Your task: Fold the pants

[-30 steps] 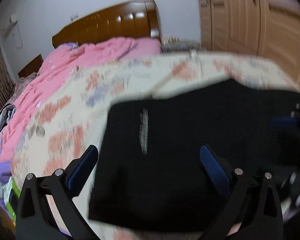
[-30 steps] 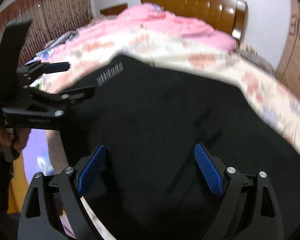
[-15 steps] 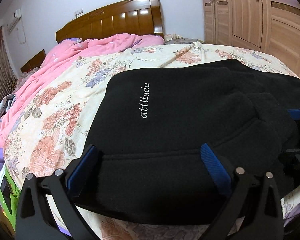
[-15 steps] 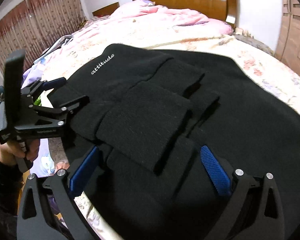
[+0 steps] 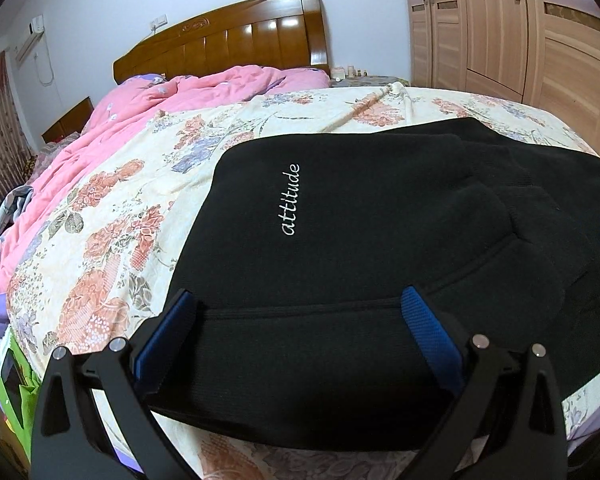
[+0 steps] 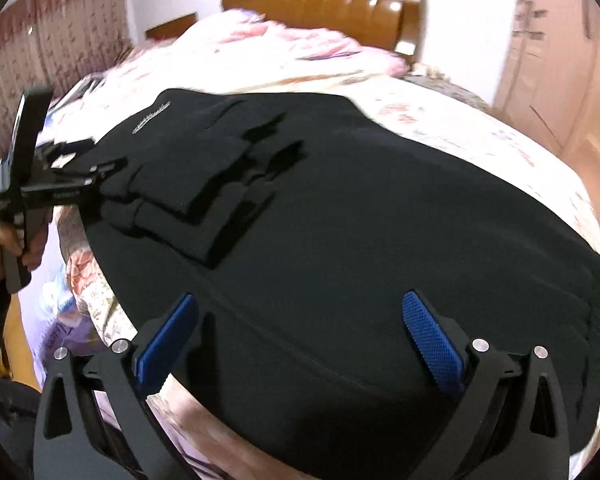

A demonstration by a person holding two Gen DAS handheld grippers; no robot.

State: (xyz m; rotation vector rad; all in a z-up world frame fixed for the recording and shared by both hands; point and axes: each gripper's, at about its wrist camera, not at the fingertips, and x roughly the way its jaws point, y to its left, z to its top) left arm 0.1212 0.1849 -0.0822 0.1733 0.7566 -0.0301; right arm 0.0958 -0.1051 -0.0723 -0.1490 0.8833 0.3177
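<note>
Black pants [image 5: 360, 240] on the bed read "attitude"; left gripper [image 5: 300, 320] and right gripper [image 6: 300, 320] both gape, grasping nothing.

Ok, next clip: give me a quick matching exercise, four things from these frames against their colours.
Things:
1. pants
2. crumpled quilt
3. headboard
4. tool pads

Colours:
A. blue
B. glossy brown wood
C. black, with white "attitude" lettering
D. pink

Pairs: 1-C, 2-D, 3-B, 4-A
</note>
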